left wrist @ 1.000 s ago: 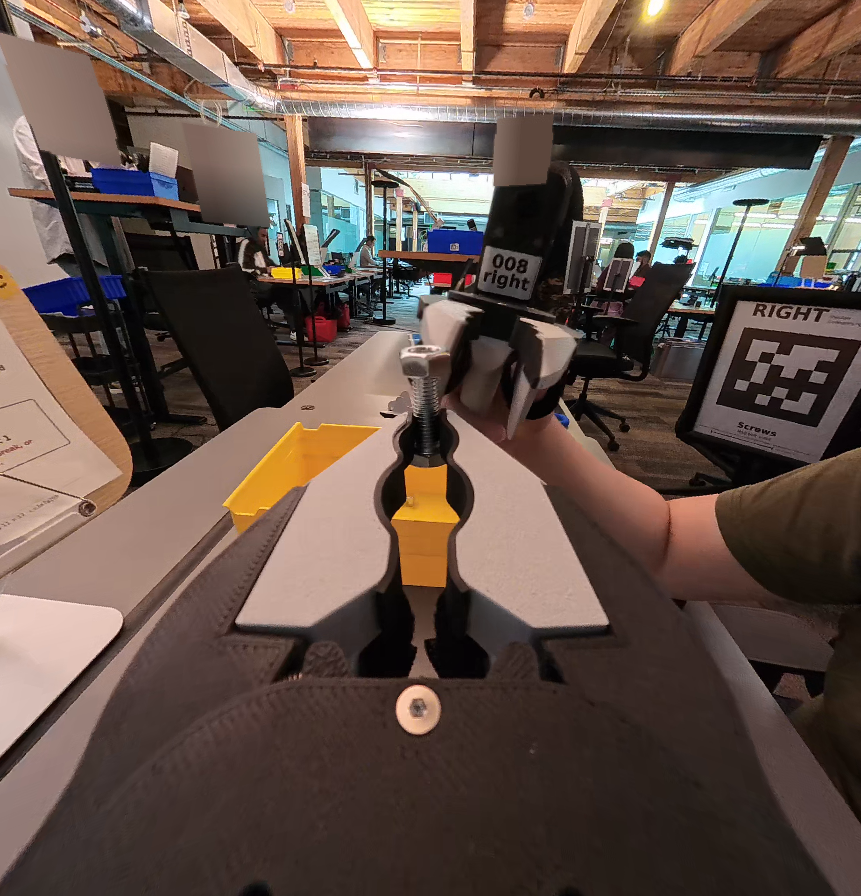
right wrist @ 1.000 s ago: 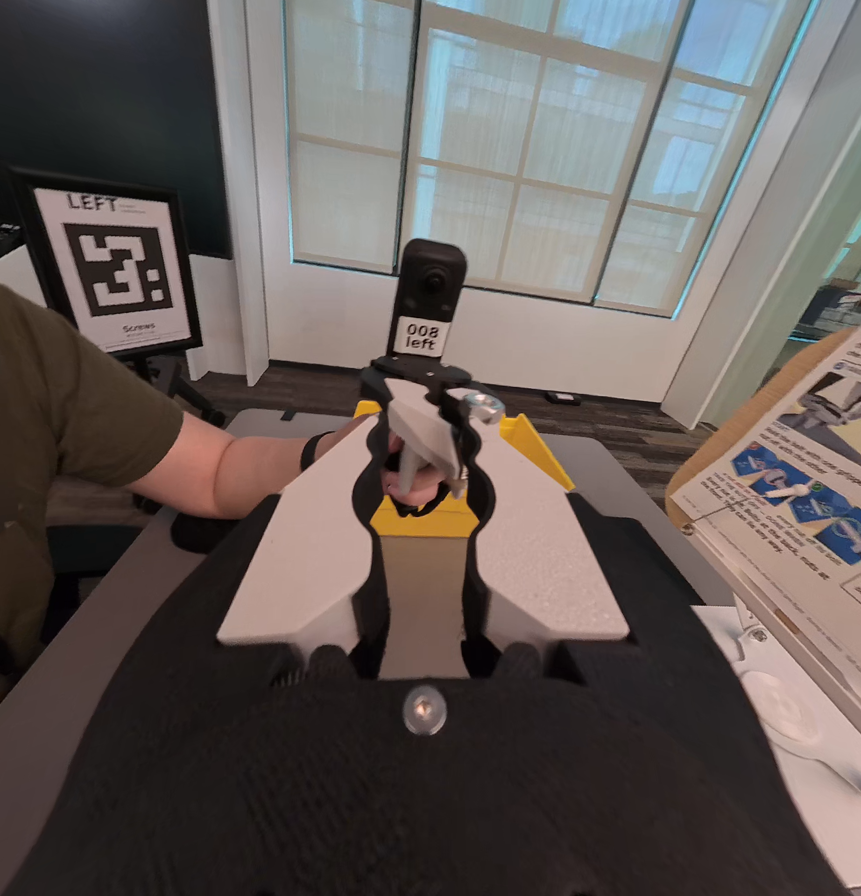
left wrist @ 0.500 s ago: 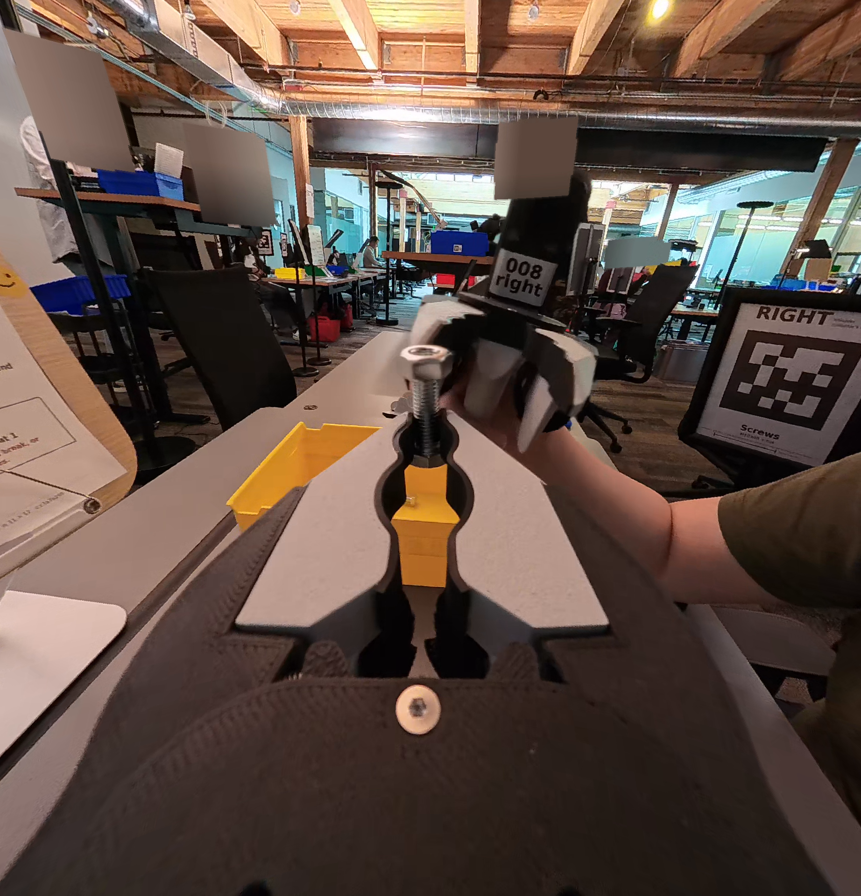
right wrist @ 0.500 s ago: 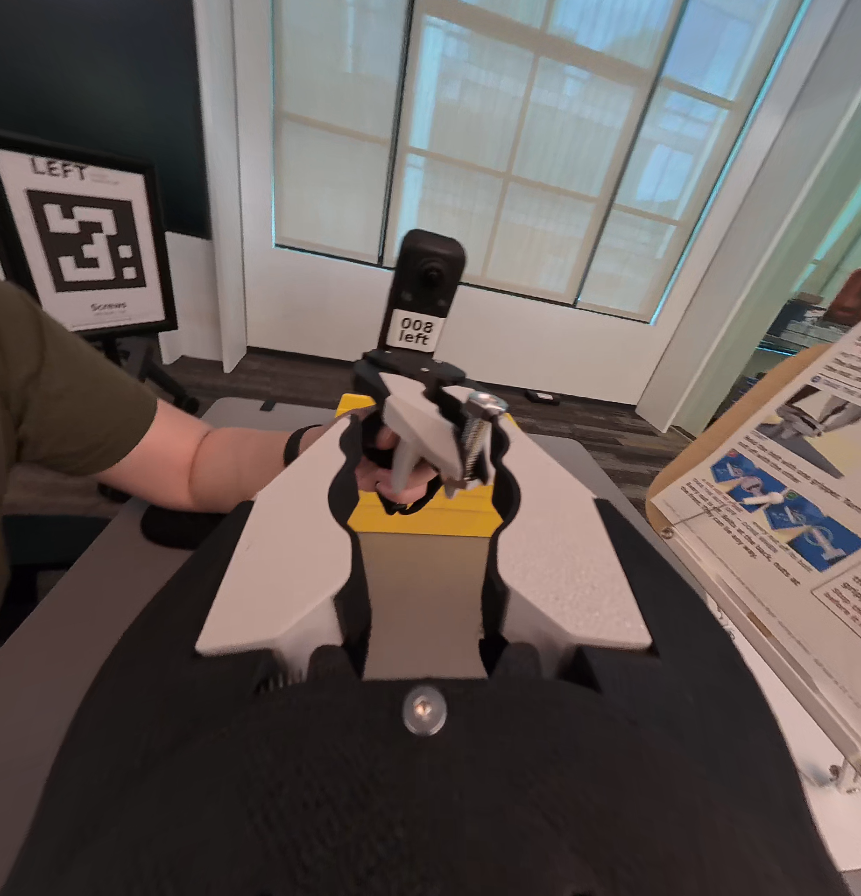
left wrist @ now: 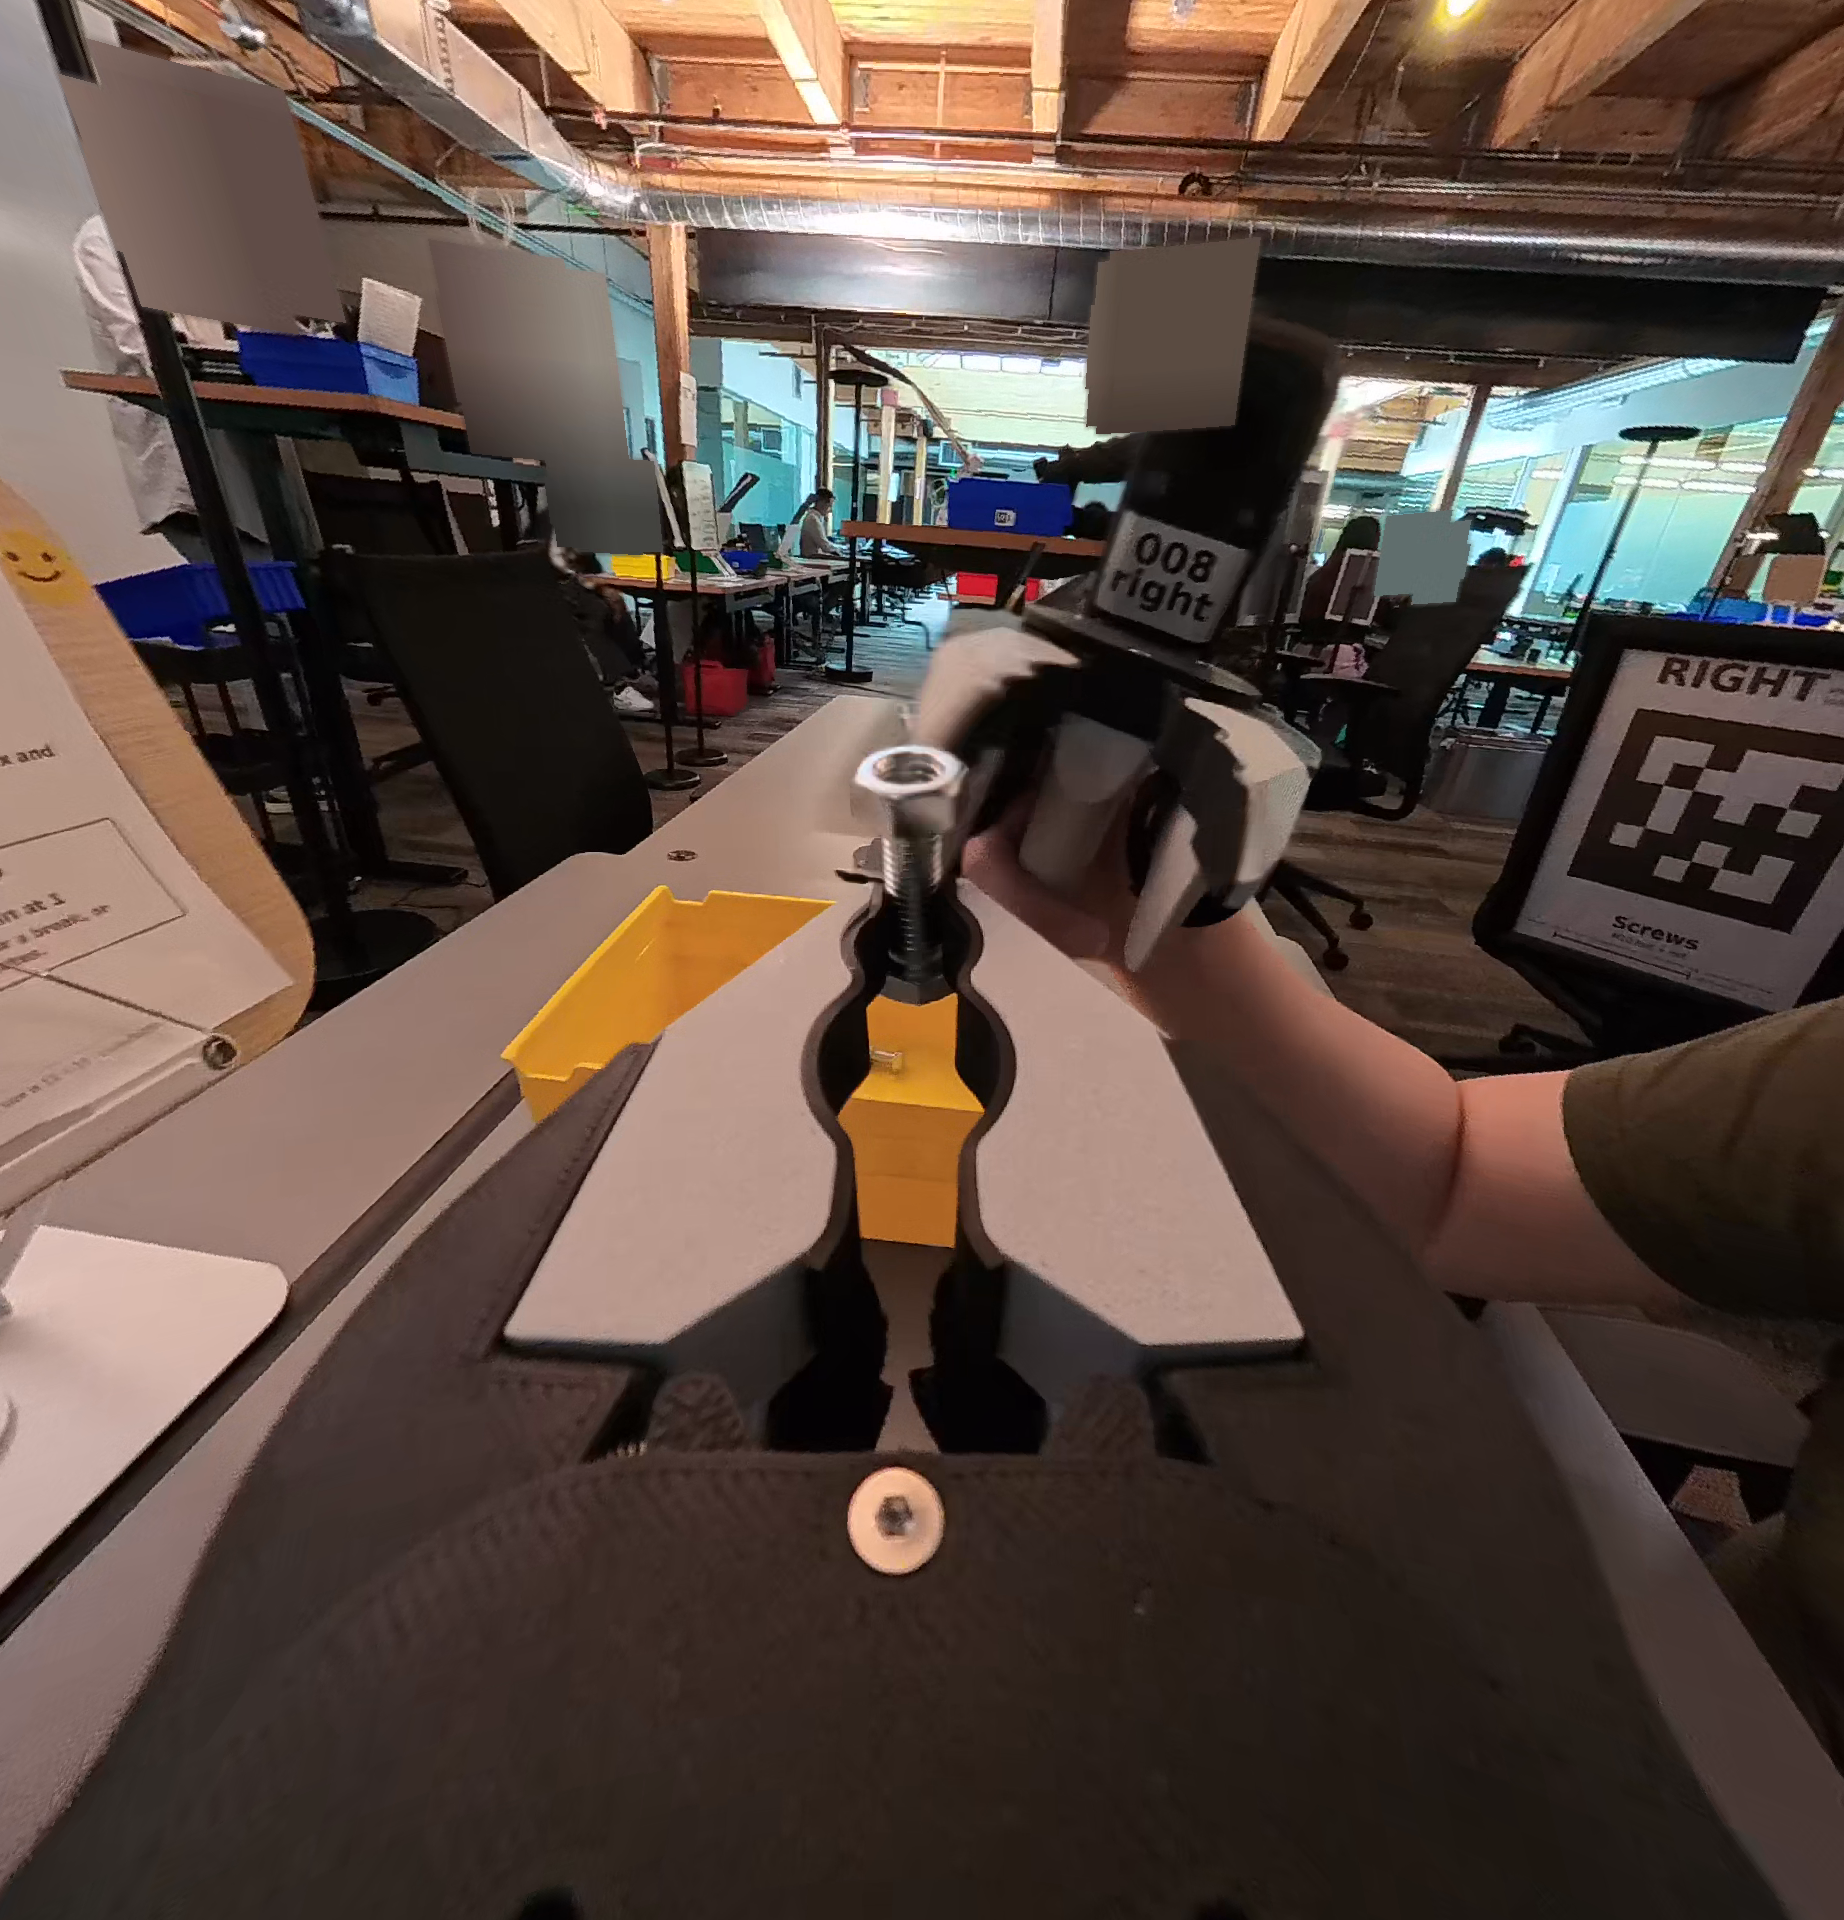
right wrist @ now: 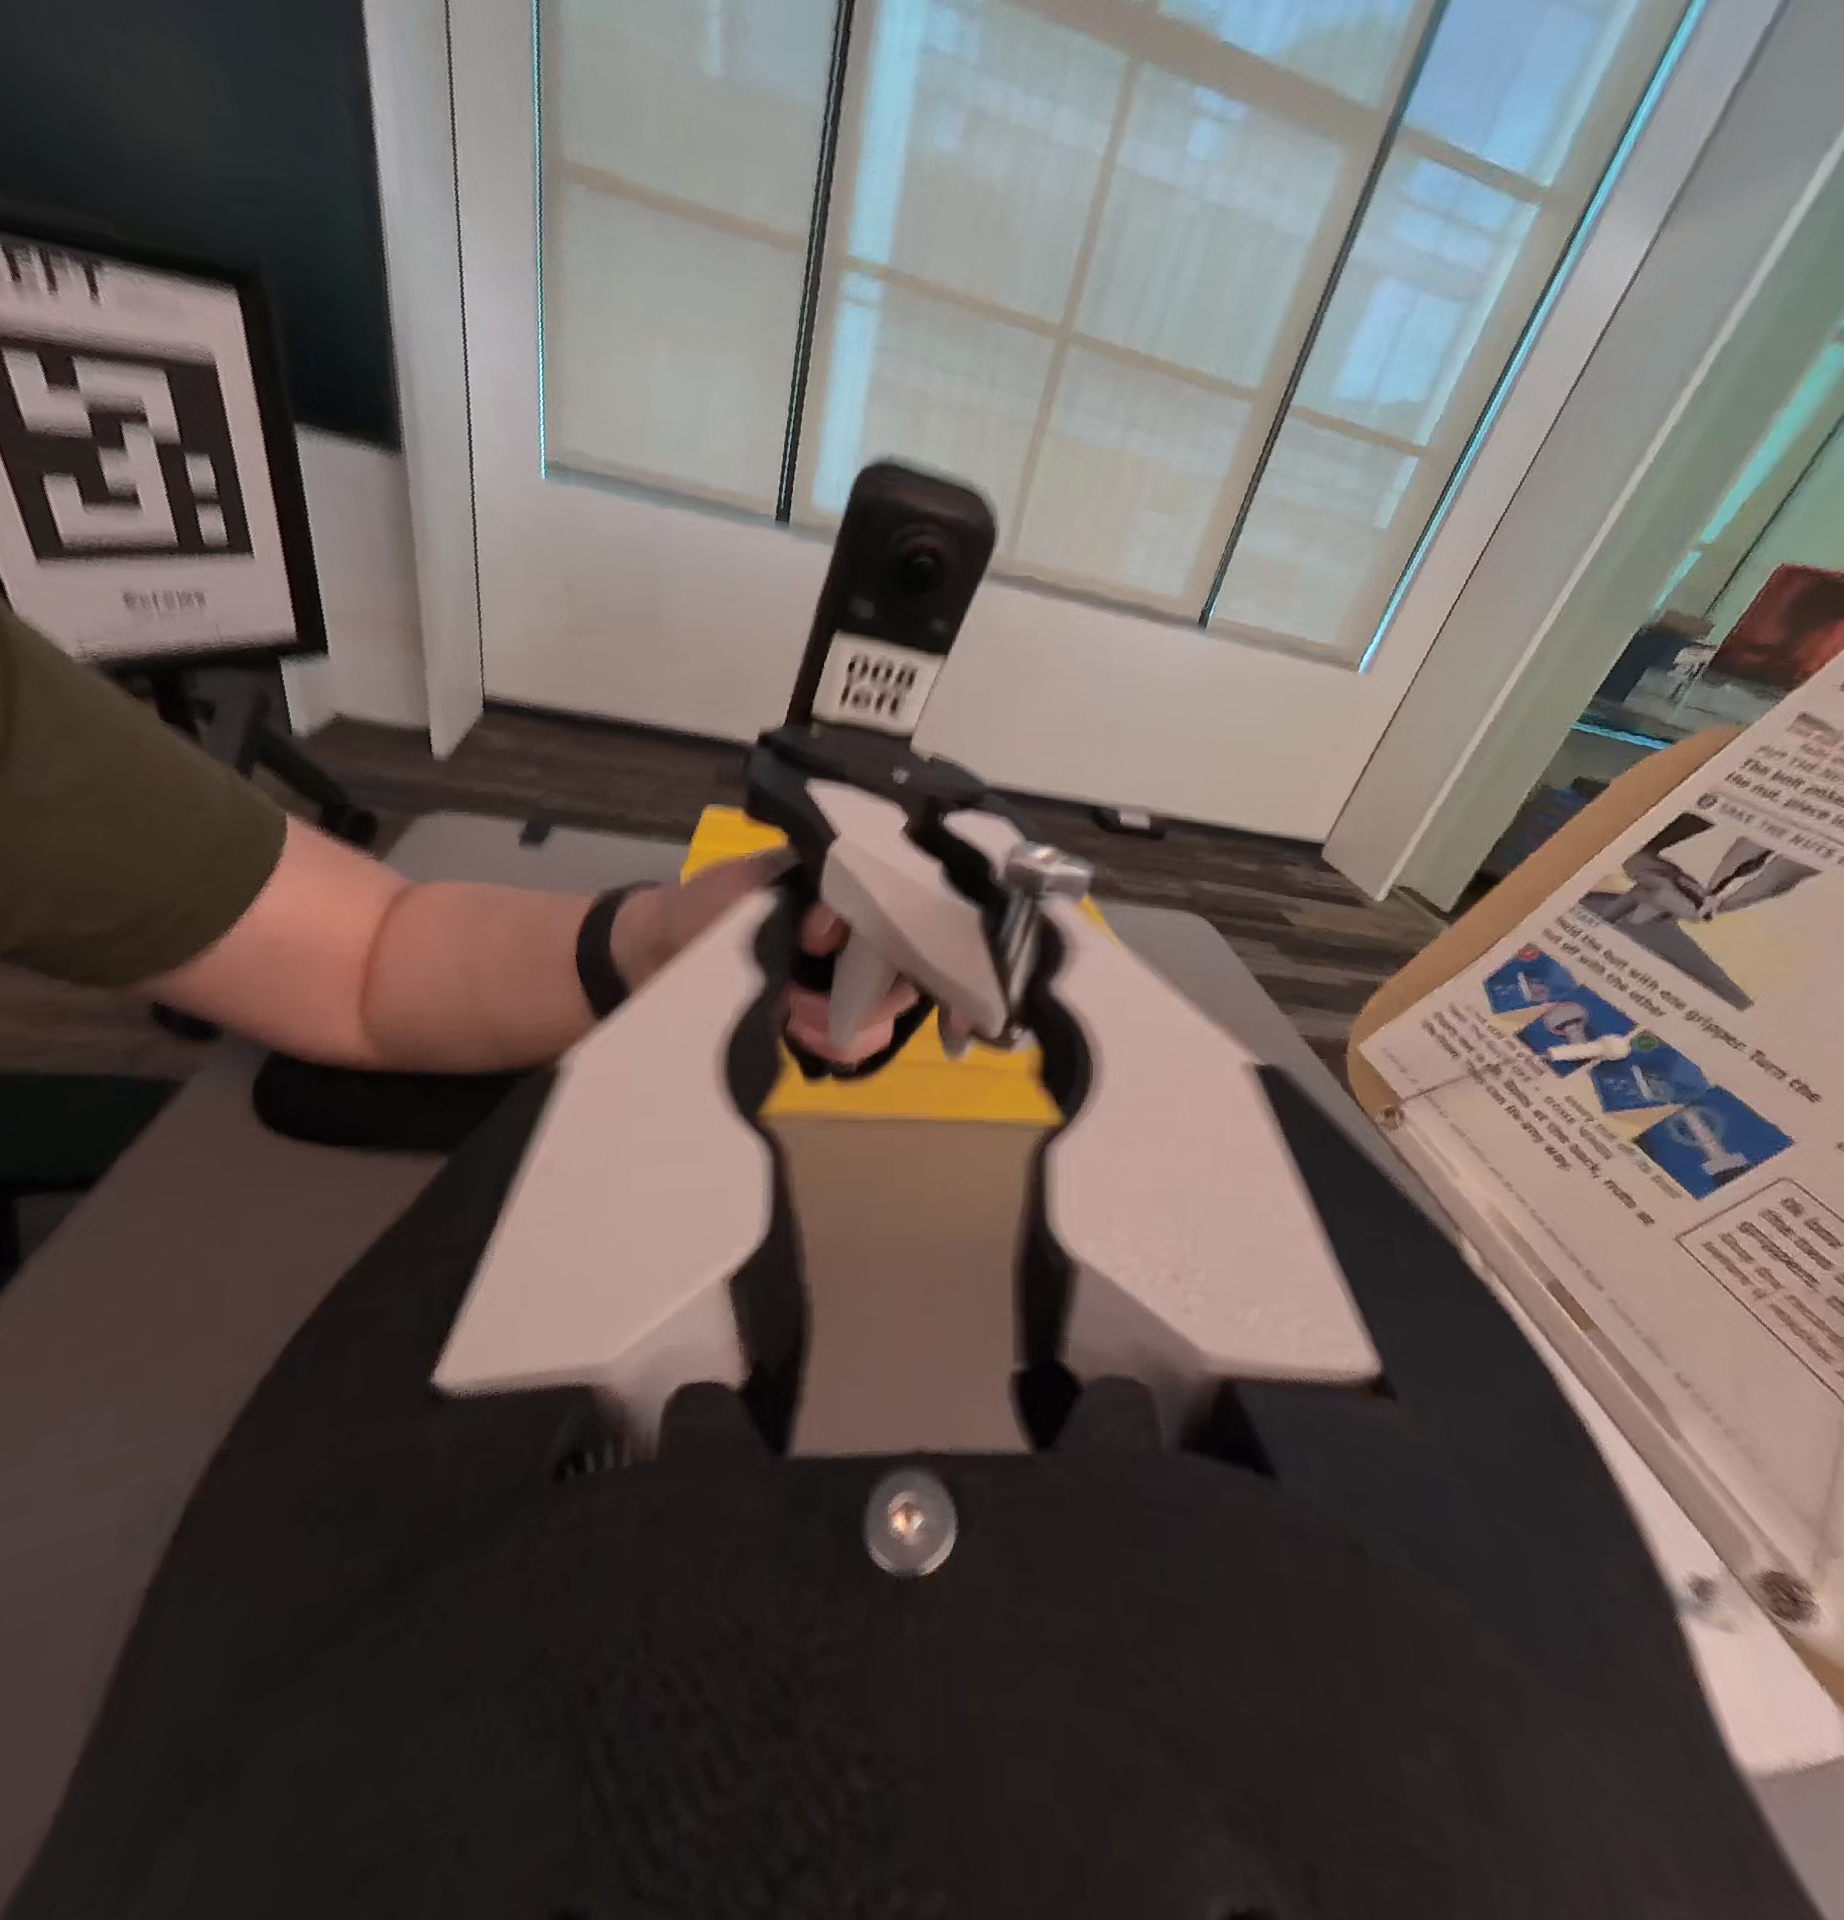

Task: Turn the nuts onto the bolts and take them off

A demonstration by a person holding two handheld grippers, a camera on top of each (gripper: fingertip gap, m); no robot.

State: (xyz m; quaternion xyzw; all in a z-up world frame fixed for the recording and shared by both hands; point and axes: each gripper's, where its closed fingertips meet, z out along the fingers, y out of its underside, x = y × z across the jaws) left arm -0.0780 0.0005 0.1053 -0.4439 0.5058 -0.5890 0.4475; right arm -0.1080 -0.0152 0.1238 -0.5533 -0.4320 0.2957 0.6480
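Observation:
My left gripper (left wrist: 910, 935) is shut on the lower end of a silver bolt (left wrist: 910, 883) and holds it upright above the yellow bin (left wrist: 669, 966). A silver hex nut (left wrist: 910, 779) sits at the top of the bolt's thread. My right gripper (left wrist: 1094, 800) is open and empty, just right of the nut and tilted, not touching it. In the right wrist view my right gripper (right wrist: 923, 935) stands wide open, with the left gripper ahead holding the bolt (right wrist: 1022, 945) and the nut (right wrist: 1045, 871) near my right fingertip. This view is blurred.
A small bolt (left wrist: 885, 1060) lies in the yellow bin (right wrist: 897, 1096) on the grey table (left wrist: 274, 1122). An instruction board (left wrist: 66, 883) stands at the left on a white base (left wrist: 97, 1351). A framed marker sign (left wrist: 1718, 821) stands at the right. The grippers are tip to tip, or close to it.
My right gripper has opened wider and drawn away from the nut, up and to the right, tilting. The left gripper still holds the bolt upright.

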